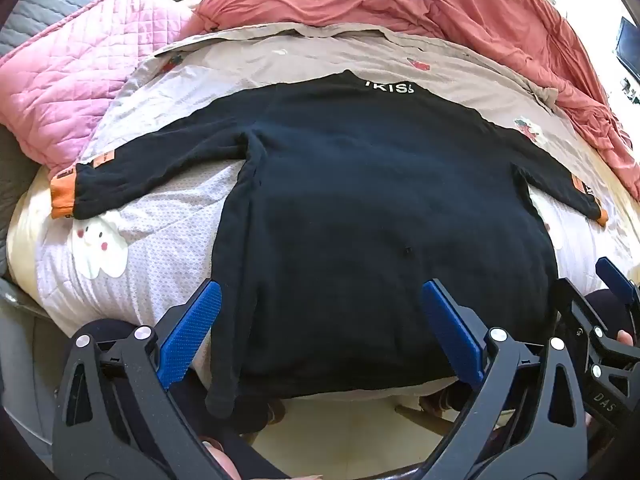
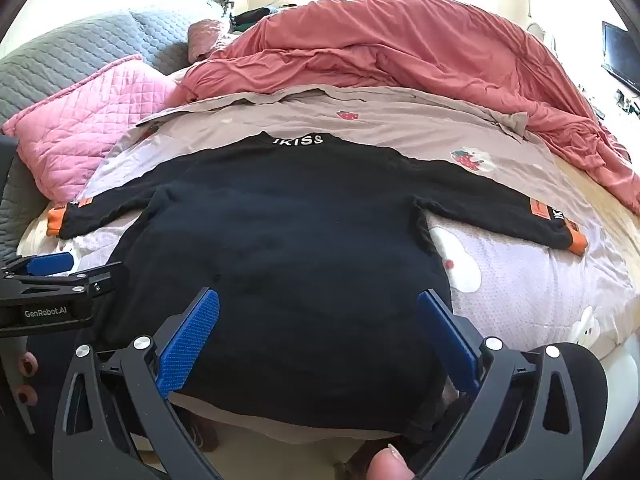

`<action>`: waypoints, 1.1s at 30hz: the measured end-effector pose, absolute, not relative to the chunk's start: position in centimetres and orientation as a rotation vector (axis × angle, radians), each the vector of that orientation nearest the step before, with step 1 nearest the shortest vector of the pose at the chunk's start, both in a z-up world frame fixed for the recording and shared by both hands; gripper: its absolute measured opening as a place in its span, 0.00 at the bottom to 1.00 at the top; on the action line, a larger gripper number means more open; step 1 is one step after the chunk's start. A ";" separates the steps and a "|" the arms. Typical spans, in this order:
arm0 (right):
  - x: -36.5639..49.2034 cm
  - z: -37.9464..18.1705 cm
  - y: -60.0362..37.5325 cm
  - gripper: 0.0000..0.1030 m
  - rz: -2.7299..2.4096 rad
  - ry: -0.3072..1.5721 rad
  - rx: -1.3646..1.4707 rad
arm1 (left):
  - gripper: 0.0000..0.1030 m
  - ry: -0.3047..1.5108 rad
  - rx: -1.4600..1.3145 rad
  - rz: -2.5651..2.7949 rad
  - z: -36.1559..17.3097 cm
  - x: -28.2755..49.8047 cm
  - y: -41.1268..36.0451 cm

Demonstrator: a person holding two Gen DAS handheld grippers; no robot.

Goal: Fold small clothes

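Two grippers hang spread wide over the black sweater (image 1: 360, 200): your left gripper (image 1: 320, 320) and right gripper (image 2: 318, 328) both above its near hem, pinching nothing. It lies flat on the bed (image 1: 160, 248), sleeves out.

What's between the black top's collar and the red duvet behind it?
Only bare taupe strawberry-print sheet lies between the black top collar and the red duvet; the right wrist view shows it best.

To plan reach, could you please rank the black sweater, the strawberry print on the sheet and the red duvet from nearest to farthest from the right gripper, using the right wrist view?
1. Black sweater, spread directly under the open right gripper.
2. Strawberry print, beyond the sweater's shoulder, to the right.
3. Red duvet, heaped at the bed's far side.
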State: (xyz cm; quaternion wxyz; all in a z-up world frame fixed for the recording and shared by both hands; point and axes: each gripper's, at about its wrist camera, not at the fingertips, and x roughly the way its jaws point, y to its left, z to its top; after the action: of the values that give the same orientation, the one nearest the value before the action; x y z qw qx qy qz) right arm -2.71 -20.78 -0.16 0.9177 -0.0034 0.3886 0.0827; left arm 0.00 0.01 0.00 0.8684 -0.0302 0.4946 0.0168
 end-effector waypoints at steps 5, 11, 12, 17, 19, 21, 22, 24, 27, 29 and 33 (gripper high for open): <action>-2.8 -0.1 -20.9 0.96 0.176 0.800 -0.013 | 0.91 1.038 -0.061 0.034 -0.2 0.0 -0.2; -2.8 -0.5 -21.4 0.96 0.164 0.804 -0.013 | 0.91 1.032 -0.063 0.035 0.1 0.2 0.1; -3.0 -0.3 -21.6 0.96 0.163 0.805 -0.013 | 0.91 1.033 -0.062 0.035 0.2 0.2 0.1; -2.8 -0.1 -21.6 0.96 0.159 0.809 -0.017 | 0.91 1.028 -0.056 0.034 0.4 0.1 -0.2; -2.8 -0.1 -21.3 0.96 0.155 0.805 -0.020 | 0.91 1.025 -0.050 0.035 0.4 0.0 -0.3; -2.9 -0.1 -21.2 0.96 0.154 0.803 -0.020 | 0.91 1.020 -0.048 0.033 0.3 -0.2 -0.3; -2.9 -0.1 -21.2 0.96 0.154 0.804 -0.019 | 0.91 1.020 -0.050 0.033 0.3 -0.2 -0.3; -2.9 -0.1 -21.2 0.96 0.153 0.802 -0.021 | 0.91 1.018 -0.049 0.034 0.2 -0.2 -0.3; -2.9 -0.1 -21.2 0.96 0.154 0.802 -0.021 | 0.91 1.017 -0.050 0.033 0.3 -0.2 -0.2; -2.9 -0.1 -21.2 0.96 0.154 0.803 -0.022 | 0.91 1.018 -0.051 0.034 0.3 -0.2 -0.2; -3.1 -0.1 -21.2 0.96 0.154 0.801 -0.029 | 0.91 1.010 -0.054 0.031 0.3 -0.2 0.0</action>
State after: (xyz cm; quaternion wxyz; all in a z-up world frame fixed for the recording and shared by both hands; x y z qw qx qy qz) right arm -3.08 -21.16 -0.15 0.9179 -0.0142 0.3895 0.0750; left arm -0.16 -0.03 0.32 0.8746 -0.0259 0.4839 0.0146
